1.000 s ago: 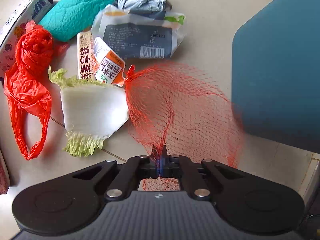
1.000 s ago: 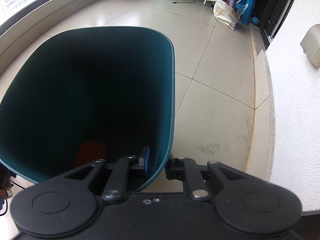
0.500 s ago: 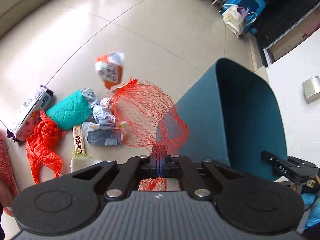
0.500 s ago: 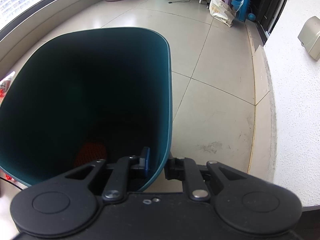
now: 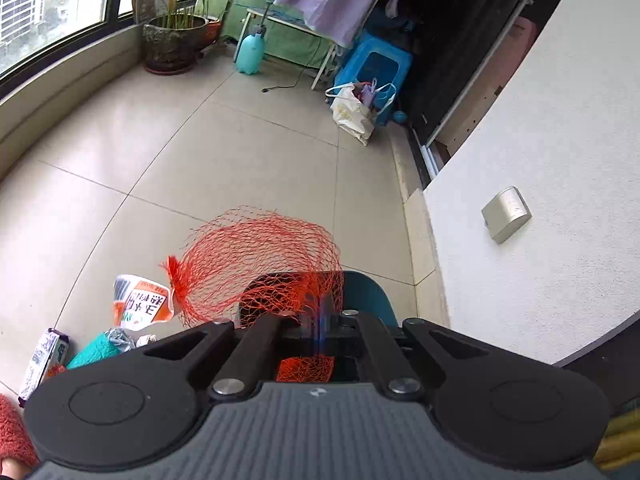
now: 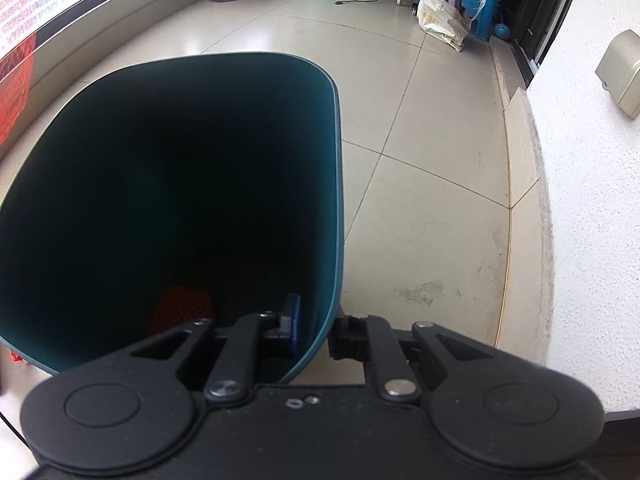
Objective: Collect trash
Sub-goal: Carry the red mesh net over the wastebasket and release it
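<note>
My left gripper is shut on a red mesh bag, held in the air just over the teal bin. An orange and white packet dangles from the mesh's knotted end. Below on the floor lie a teal padded envelope and a printed box. In the right wrist view my right gripper is shut on the teal bin's rim, one pad inside and one outside. Something red lies at the bin's dark bottom. The mesh bag shows at that view's left edge.
A white wall with a small metal box runs close on the right. Far back stand a plant pot, a teal spray bottle, a blue stool and a white bag. A pink slipper is at lower left.
My left gripper has risen from the floor pile with the mesh bag and swung over the bin, the packet coming up with it. The right gripper and bin have stayed put.
</note>
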`<action>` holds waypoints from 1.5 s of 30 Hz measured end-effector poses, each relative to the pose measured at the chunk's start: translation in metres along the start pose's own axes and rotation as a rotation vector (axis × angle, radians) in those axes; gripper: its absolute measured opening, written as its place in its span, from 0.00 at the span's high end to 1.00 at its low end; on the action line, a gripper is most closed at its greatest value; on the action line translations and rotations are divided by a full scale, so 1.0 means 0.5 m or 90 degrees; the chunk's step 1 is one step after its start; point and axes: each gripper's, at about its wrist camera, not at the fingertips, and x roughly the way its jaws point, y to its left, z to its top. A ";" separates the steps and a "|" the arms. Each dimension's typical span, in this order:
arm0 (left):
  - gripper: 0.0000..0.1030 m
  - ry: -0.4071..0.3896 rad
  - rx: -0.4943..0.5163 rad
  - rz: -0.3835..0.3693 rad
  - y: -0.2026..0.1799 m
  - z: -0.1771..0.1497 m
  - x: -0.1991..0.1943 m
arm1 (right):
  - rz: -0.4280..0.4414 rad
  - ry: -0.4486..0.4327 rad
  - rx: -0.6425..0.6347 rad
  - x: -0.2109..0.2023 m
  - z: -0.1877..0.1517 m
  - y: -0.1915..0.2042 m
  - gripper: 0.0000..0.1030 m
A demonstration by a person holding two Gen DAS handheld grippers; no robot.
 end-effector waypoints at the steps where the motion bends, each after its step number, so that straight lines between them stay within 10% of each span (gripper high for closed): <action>1: 1.00 0.003 0.011 -0.004 -0.016 0.001 0.012 | 0.001 0.002 0.003 0.000 0.001 -0.002 0.90; 15: 1.00 0.240 0.095 0.084 -0.047 -0.163 0.386 | 0.014 0.028 -0.017 0.000 0.005 -0.004 0.91; 24: 0.99 0.310 0.133 0.118 -0.025 -0.242 0.466 | 0.021 0.032 -0.038 0.004 -0.006 -0.012 0.90; 45: 0.31 0.210 0.103 0.046 -0.005 -0.232 0.325 | 0.021 0.033 -0.040 -0.008 -0.026 0.006 0.90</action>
